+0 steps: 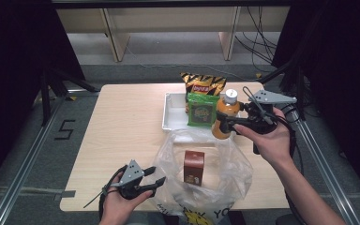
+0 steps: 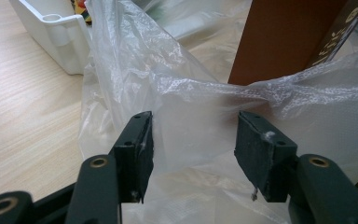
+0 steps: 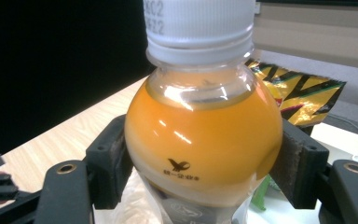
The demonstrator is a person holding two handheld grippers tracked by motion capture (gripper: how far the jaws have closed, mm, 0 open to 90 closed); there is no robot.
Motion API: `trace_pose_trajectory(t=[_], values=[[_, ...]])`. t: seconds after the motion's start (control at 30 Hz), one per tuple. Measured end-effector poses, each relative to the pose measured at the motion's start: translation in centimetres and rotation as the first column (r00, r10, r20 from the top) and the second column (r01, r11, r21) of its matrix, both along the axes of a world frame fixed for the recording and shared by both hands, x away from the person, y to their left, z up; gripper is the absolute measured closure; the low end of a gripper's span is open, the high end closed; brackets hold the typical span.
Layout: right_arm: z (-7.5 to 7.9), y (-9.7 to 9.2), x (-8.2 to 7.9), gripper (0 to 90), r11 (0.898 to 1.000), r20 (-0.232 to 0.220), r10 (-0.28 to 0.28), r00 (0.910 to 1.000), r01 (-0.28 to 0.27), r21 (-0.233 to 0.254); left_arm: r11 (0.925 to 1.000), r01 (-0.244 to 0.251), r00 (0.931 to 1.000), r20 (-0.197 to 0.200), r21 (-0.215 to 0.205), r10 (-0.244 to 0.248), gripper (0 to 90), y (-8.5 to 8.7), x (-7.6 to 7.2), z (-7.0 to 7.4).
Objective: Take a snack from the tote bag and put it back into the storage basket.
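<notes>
Currently R gripper (image 1: 225, 123) clamps round orange juice bottle w/ white cap (image 3: 200, 135); L gripper (image 2: 193, 149) jaws wide around clear plastic bag (image 2: 168, 84). Bottle may slip—curved, slick.

Orange bottle (image 1: 226, 117), white cap; brown carton (image 1: 193, 167); green packet (image 1: 201, 110).

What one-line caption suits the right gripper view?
Right gripper clamps an orange juice bottle above the wooden table.

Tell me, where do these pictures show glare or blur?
Right gripper view: bright glints on the orange bottle, and the striped snack bag behind is soft. Left gripper view: the plastic bag shines pale, and the brown carton is slightly blurred. High view: dark surroundings, evenly lit table.
</notes>
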State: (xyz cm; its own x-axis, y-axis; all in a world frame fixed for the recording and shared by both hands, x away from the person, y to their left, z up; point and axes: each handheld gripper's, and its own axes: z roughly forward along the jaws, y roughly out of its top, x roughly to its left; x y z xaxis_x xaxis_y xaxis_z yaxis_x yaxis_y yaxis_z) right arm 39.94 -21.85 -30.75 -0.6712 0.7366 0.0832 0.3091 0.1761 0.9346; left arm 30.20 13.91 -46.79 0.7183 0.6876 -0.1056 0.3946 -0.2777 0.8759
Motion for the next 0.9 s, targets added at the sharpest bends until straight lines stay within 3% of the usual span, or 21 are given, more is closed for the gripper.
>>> trace_pose_trajectory(t=[0.03,0.13,0.17,0.3,0.37,0.43,0.6,0.63,0.67,0.83,0.87,0.9], values=[[0.1,0.1,0.0,31.2,1.0,-0.021,-0.012,0.9997,0.012,0.011,1.0,0.003,1.0,0.006,0.008,-0.003,46.3,0.0,0.0,0.0],[0.2,-0.2,0.5,31.2,1.0,0.003,-0.029,0.9996,0.029,-0.006,0.9999,-0.003,0.9999,-0.011,-0.013,0.002,46.3,-0.1,0.0,-0.1],[0.3,-0.1,0.7,31.2,1.0,-0.007,-0.028,0.9996,0.028,0.012,0.9999,-0.002,0.9999,-0.011,-0.012,0.002,46.3,-0.1,0.0,0.0],[0.3,-0.2,1.2,31.2,0.999,-0.025,-0.047,0.9986,0.048,0.013,1.0,0.004,1.0,0.005,0.006,-0.004,46.3,0.0,0.0,0.0],[0.2,-0.4,1.8,31.2,0.999,-0.002,-0.052,0.9987,0.052,-0.001,0.9999,0.011,0.9999,0.003,0.0,-0.011,46.3,0.0,0.1,0.0],[0.1,-0.5,2.1,31.2,0.998,-0.017,-0.059,0.9981,0.059,-0.007,0.9999,-0.008,0.9999,-0.012,-0.009,0.008,46.3,-0.1,-0.1,0.0],[-0.4,-0.6,3.1,31.2,0.997,-0.019,-0.078,0.9967,0.078,-0.014,1.0,0.005,1.0,0.005,0.006,-0.006,46.3,0.0,0.0,0.0],[-0.4,-0.6,3.2,31.1,0.996,-0.039,-0.084,0.9957,0.084,-0.006,1.0,0.006,1.0,0.006,0.006,-0.006,46.3,0.0,0.0,0.0],[-0.6,-0.7,3.5,31.2,0.996,-0.016,-0.085,0.9963,0.084,-0.019,1.0,0.006,1.0,0.005,0.006,-0.006,46.3,0.0,0.0,0.0],[-1.2,-0.7,4.3,31.2,0.994,-0.046,-0.108,0.9931,0.106,-0.032,0.9999,0.013,0.9999,0.002,-0.002,-0.013,46.3,0.0,0.0,0.0],[-1.3,-0.8,4.6,31.1,0.993,-0.021,-0.111,0.9936,0.11,-0.047,0.9999,0.012,0.9999,0.004,-0.002,-0.012,46.3,0.0,0.0,0.0],[-1.3,-0.6,4.7,31.1,0.992,-0.046,-0.121,0.9916,0.12,-0.031,0.9999,0.013,0.9999,0.003,-0.001,-0.013,46.3,0.0,0.0,0.0]])
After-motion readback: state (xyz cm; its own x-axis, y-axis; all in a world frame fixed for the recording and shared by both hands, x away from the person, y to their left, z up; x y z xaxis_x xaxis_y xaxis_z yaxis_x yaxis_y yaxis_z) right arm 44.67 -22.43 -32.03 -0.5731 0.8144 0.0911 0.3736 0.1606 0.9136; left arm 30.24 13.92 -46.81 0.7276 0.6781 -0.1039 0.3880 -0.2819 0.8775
